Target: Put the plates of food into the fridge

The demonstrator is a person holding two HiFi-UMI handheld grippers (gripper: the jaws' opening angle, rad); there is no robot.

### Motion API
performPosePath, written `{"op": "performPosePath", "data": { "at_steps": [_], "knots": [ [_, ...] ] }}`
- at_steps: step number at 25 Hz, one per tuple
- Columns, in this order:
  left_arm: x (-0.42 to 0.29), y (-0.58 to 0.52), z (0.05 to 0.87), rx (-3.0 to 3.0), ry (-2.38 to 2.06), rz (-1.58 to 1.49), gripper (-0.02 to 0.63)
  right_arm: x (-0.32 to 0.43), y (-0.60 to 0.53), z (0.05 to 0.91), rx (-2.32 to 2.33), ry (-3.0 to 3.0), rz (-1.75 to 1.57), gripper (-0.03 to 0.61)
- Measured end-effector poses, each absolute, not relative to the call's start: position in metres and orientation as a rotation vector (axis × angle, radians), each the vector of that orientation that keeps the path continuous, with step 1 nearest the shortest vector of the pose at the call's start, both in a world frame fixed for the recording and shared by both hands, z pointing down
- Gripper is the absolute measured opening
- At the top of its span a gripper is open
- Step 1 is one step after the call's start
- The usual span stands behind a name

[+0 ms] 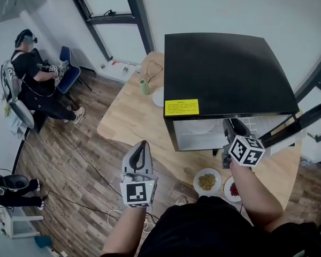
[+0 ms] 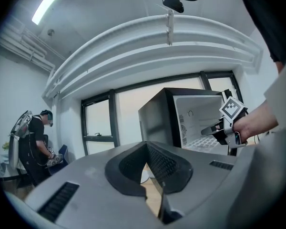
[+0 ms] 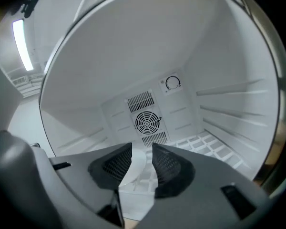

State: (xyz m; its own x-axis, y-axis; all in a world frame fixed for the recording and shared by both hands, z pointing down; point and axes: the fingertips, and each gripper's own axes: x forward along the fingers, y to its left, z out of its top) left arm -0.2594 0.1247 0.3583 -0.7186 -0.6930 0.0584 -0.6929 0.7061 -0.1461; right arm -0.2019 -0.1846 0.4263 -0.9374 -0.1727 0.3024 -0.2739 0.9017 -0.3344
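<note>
**Right claw at the fridge mouth, two plates waiting on the table**

We are looking at the black fridge (image 1: 224, 74) standing on the wooden table (image 1: 128, 122), with its door swung open to our right. Inside, a white plate (image 3: 135, 168) is sitting on the wire shelf (image 3: 206, 142); we cannot tell what it carries. Two more are lying on the table close to our body: a plate of yellow-green food (image 1: 207, 181) and, just beside it, a plate of red food (image 1: 232, 189) partly hidden under the right forearm.

The right gripper (image 1: 230, 126) is pointing into the fridge opening. Its jaws are standing apart and gripping nothing, and the shelved plate is showing beyond the gap. The left gripper (image 1: 143, 144) is hanging by the table's near edge, left of the fridge, jaws together and empty.

We are judging that the table plates lie behind and below the right gripper, toward us, so it is the nearer one. Being round, they have no long axis, and any rim will serve.
</note>
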Motion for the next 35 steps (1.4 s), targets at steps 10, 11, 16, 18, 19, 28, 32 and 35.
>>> {"op": "performPosePath", "data": {
  "at_steps": [10, 11, 16, 18, 19, 28, 32, 35],
  "knots": [
    [-0.232, 0.077, 0.356, -1.355, 2.790, -0.151, 0.005, -0.113, -0.214, 0.415, 0.428, -2.905, 0.640, 0.147],
    [-0.229, 0.072, 0.358, -1.377, 2.778, -0.149, 0.005, -0.102, -0.217, 0.416, 0.451, -2.907, 0.651, 0.147],
    [-0.208, 0.036, 0.367, -1.528, 2.713, -0.127, 0.005, -0.035, -0.236, 0.426, 0.632, -2.882, 0.712, 0.147],
    [-0.199, 0.022, 0.366, -1.593, 2.664, -0.129, 0.005, -0.005, -0.244, 0.427, 0.727, -2.863, 0.734, 0.147],
    [-0.194, 0.015, 0.366, -1.621, 2.639, -0.124, 0.005, 0.010, -0.247, 0.428, 0.771, -2.854, 0.739, 0.147],
    [-0.144, -0.021, 0.374, -1.828, 2.476, -0.087, 0.005, 0.110, -0.237, 0.458, 1.047, -2.769, 0.855, 0.147],
    [-0.121, -0.027, 0.376, -1.905, 2.394, -0.124, 0.005, 0.145, -0.222, 0.484, 1.143, -2.722, 0.935, 0.147],
    [-0.112, -0.028, 0.382, -1.945, 2.355, -0.177, 0.005, 0.164, -0.211, 0.511, 1.197, -2.676, 1.012, 0.147]
  ]
}}
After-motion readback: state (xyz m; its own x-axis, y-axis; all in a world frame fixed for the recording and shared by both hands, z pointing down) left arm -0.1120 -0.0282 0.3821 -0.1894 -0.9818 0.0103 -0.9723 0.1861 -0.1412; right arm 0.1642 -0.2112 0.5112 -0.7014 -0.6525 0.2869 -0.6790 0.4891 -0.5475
